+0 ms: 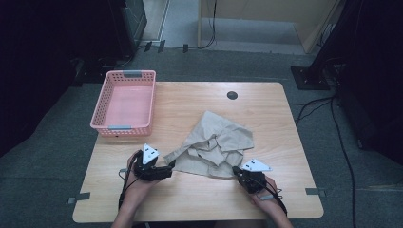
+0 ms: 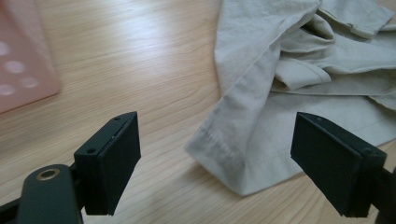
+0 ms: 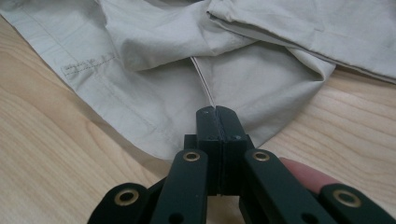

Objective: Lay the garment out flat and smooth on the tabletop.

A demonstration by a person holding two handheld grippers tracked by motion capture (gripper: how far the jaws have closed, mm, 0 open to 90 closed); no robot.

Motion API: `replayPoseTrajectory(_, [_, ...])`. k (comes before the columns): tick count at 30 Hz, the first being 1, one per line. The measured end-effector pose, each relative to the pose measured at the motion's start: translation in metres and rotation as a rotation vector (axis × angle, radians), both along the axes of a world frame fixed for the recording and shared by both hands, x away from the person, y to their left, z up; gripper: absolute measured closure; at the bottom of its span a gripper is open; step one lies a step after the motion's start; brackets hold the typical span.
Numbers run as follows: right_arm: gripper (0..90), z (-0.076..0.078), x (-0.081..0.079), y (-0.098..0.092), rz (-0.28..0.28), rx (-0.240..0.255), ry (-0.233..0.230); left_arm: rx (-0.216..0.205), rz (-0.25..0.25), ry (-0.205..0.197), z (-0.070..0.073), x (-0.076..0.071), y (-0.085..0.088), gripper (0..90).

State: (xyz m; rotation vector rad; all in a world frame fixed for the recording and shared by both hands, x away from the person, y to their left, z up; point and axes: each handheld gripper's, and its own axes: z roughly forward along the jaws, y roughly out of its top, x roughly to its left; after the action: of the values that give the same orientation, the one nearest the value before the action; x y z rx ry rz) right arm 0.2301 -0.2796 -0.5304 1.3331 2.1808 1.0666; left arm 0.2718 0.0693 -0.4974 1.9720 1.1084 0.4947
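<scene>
Beige cloth (image 1: 216, 145) lay crumpled mid-table as your right gripper (image 3: 217, 112) pinched its near edge with jaws fully closed and your left gripper (image 2: 215, 158) stood wide open, holding nothing, before the hemmed corner, best approached low and squarely.

The garment (image 1: 216, 145) lies mid-table (image 1: 266, 102), the basket (image 1: 124, 102) to its left.
</scene>
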Motion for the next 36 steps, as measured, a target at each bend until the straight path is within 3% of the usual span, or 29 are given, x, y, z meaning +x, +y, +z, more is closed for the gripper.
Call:
replayPoseTrajectory(8, [90.0,0.0,-0.007,-0.011,0.018,0.008,0.011,0.001,-0.122,0.016,-0.005,0.001,-0.028,16.9])
replayPoseTrajectory(10, [90.0,0.0,-0.008,-0.013,0.02,0.005,0.006,-0.001,-0.135,0.014,-0.007,0.001,-0.032,36.5])
replayPoseTrajectory(11, [90.0,0.0,-0.009,-0.014,0.021,0.005,0.006,-0.001,-0.142,0.018,-0.008,0.0,-0.033,40.4])
replayPoseTrajectory(13, [90.0,0.0,-0.01,-0.016,0.022,0.006,0.005,-0.009,-0.17,0.042,-0.01,-0.001,-0.034,60.9])
replayPoseTrajectory(14, [90.0,0.0,-0.011,-0.016,0.019,0.007,0.006,-0.012,-0.183,0.055,-0.01,-0.002,-0.034,65.7])
replayPoseTrajectory(15, [90.0,0.0,-0.012,-0.018,0.02,0.007,0.004,-0.012,-0.197,0.064,-0.011,-0.003,-0.034,79.2])
replayPoseTrajectory(18, [90.0,0.0,-0.014,-0.019,0.019,0.005,0.004,-0.011,-0.214,0.076,-0.013,-0.013,-0.035,86.1])
replayPoseTrajectory(28, [90.0,0.0,-0.029,-0.034,0.01,0.004,0.008,-0.073,-0.163,0.14,-0.021,-0.04,-0.013,89.9])
replayPoseTrajectory(30, [90.0,0.0,-0.032,-0.037,0.005,0.006,0.008,-0.062,-0.172,0.14,-0.022,-0.047,-0.011,90.0])
replayPoseTrajectory(36, [90.0,0.0,-0.042,-0.044,0.008,0.015,0.013,-0.082,-0.164,0.147,-0.027,-0.059,-0.005,90.0])
